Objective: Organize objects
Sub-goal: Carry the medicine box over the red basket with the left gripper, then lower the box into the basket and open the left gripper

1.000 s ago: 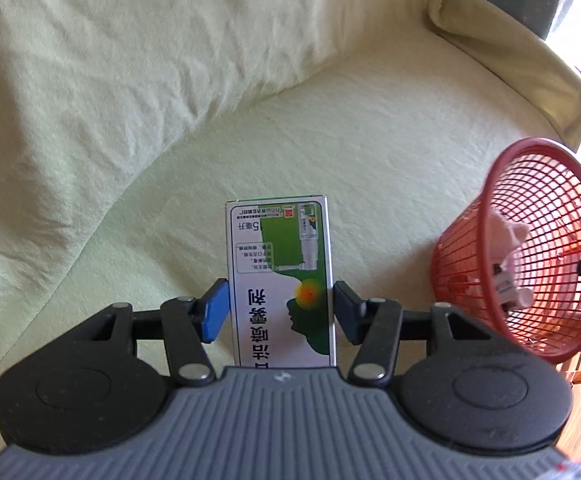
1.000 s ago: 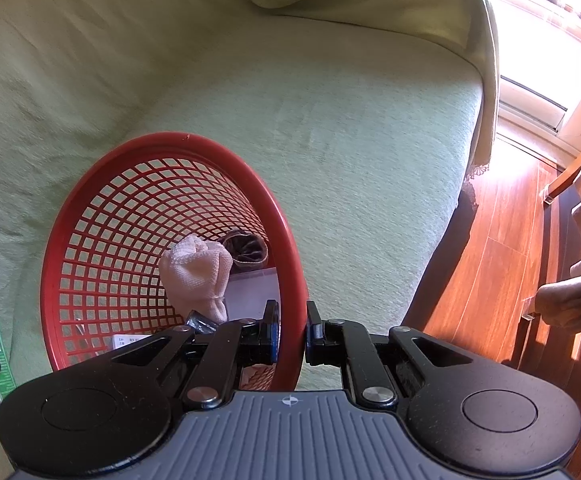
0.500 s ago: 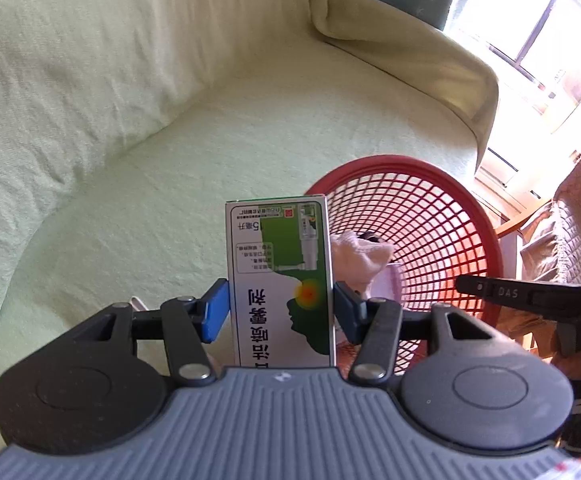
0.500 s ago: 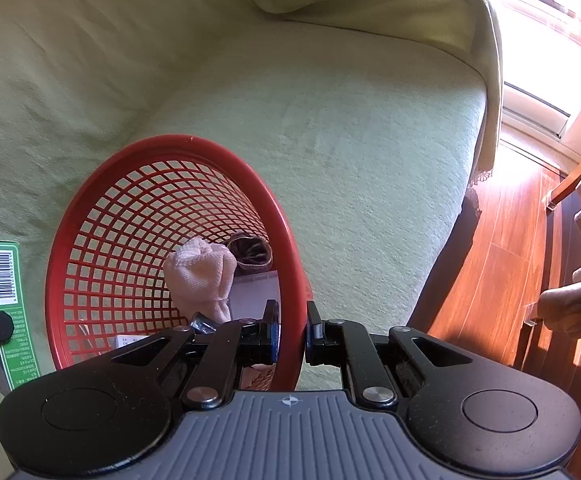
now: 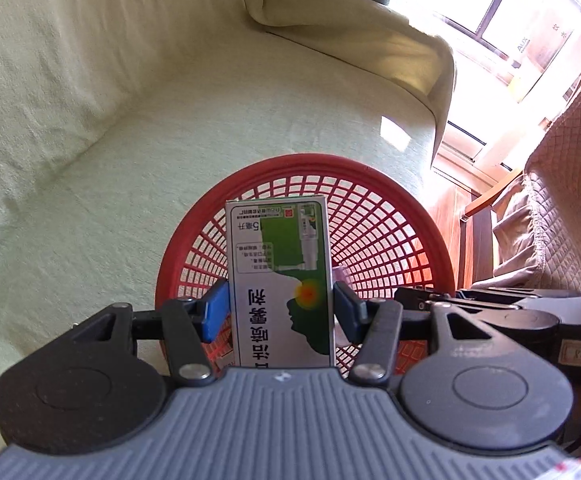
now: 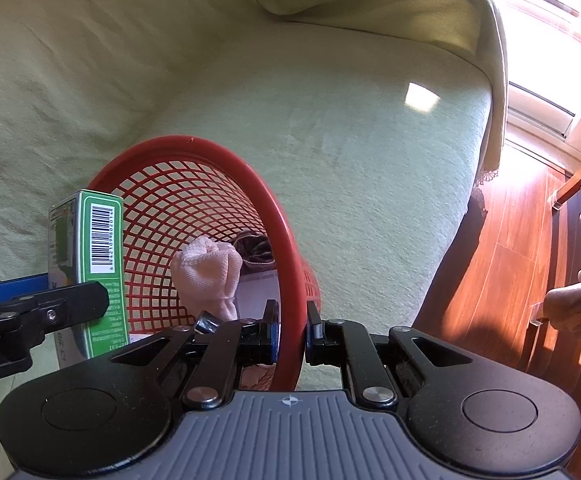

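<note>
sofa (image 6: 370,168) under green cover, beyond both tongs | red basket (image 5: 390,216) tilted on sofa, rim pinched in right tongs (image 6: 292,334) | green-white box (image 5: 282,280) upright, clamped by left tongs (image 5: 280,308), in front of basket mouth | pink cloth (image 6: 206,272) inside basket, just ahead of right tongs

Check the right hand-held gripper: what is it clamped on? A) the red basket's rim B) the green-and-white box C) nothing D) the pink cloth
A: the right hand-held gripper has its pads shut on the rim of the red mesh basket, while the green-and-white box sits in the left hand-held gripper and the pink cloth lies loose inside the basket.
</note>
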A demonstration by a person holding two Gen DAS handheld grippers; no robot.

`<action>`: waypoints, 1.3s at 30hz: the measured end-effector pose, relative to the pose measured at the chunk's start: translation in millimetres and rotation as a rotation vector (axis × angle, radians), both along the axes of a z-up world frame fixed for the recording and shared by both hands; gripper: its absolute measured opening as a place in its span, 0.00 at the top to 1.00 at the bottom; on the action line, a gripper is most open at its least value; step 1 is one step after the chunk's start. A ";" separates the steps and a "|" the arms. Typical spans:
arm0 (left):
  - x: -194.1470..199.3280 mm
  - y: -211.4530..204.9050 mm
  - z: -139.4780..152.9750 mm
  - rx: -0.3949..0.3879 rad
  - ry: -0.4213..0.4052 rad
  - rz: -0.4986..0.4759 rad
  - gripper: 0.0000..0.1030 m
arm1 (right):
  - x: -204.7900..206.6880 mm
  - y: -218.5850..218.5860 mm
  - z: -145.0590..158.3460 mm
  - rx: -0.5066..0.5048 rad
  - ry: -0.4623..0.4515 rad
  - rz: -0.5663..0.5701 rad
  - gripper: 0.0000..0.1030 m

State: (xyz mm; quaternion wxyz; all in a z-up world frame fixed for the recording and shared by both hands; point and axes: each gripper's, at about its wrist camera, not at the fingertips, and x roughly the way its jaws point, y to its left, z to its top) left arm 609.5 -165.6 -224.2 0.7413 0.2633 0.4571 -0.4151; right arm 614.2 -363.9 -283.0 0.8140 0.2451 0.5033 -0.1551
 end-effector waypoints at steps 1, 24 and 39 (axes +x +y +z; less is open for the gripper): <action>-0.1 -1.7 -0.7 0.001 -0.001 0.001 0.51 | -0.3 -0.6 -0.3 0.002 -0.001 0.000 0.92; 4.6 -2.4 -8.2 0.027 -0.015 0.040 0.50 | -0.3 -1.9 -1.6 0.006 -0.004 0.001 0.92; 0.2 -12.4 -19.4 0.045 -0.004 0.021 0.51 | -0.2 -1.6 -1.4 0.007 -0.005 0.004 0.92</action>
